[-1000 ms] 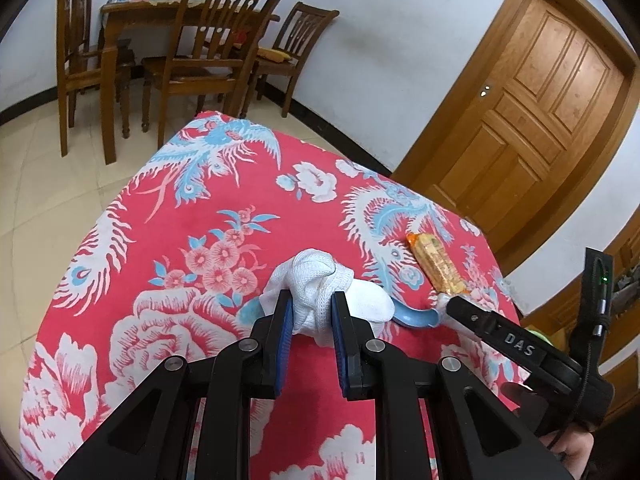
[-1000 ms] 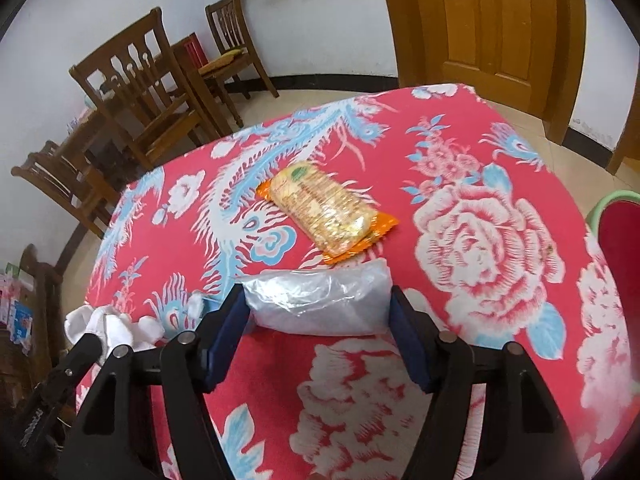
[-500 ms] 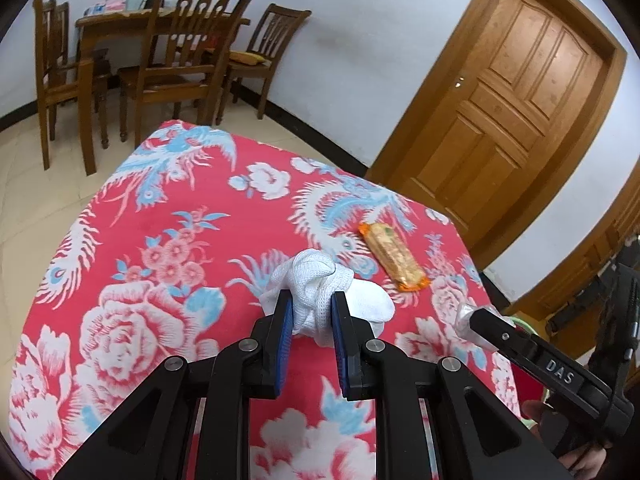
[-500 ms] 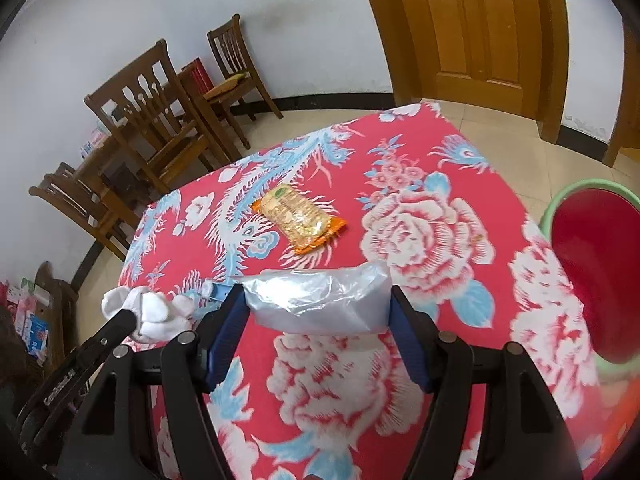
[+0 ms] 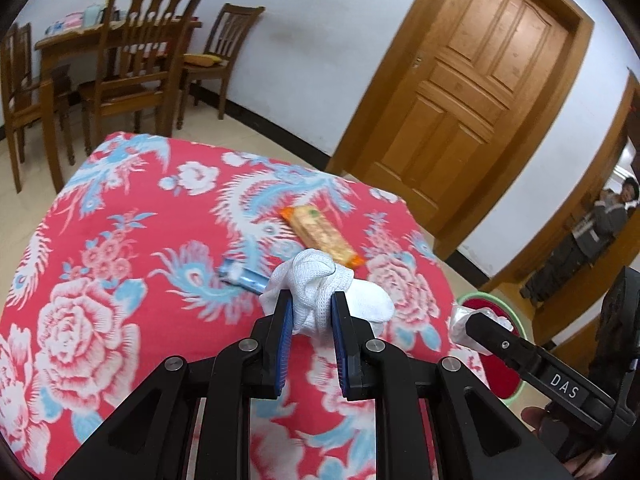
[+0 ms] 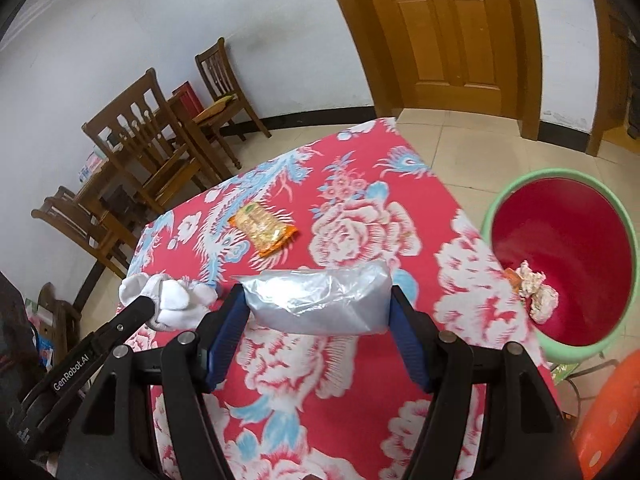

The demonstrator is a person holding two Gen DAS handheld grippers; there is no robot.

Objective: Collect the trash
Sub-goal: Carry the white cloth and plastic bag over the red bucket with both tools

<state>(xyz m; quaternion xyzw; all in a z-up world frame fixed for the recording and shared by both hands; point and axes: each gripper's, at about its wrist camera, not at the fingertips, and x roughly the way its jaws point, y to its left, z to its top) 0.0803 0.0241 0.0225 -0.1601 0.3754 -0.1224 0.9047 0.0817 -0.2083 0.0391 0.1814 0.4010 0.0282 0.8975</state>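
Both of your tongs have pulled back and up from the surface over the last second, so the red and green bin now shows fully beside its right edge. Your left tongs [image 5: 312, 308] are pinching a balled white cloth [image 5: 320, 292], their blue pads pressed into its sides, and it hangs above the near part of the surface [image 5: 100, 280] with its red floral cover. Your right tongs [image 6: 316, 308] stand wide but are clamped on a crumpled silvery plastic bag [image 6: 320, 300], each pad against one end of it, above the near right part of the surface. Out on the cloth, an orange snack packet [image 5: 322, 236] lies toward the far edge, and a small blue wrapper [image 5: 242, 276] lies just left of the white cloth as the left camera sees it. The bin [image 6: 556, 336] sits on the floor beside the right edge, with crumpled pale scraps [image 6: 536, 292] already inside. Wooden chairs [image 5: 136, 68] stand beyond the far left corner.
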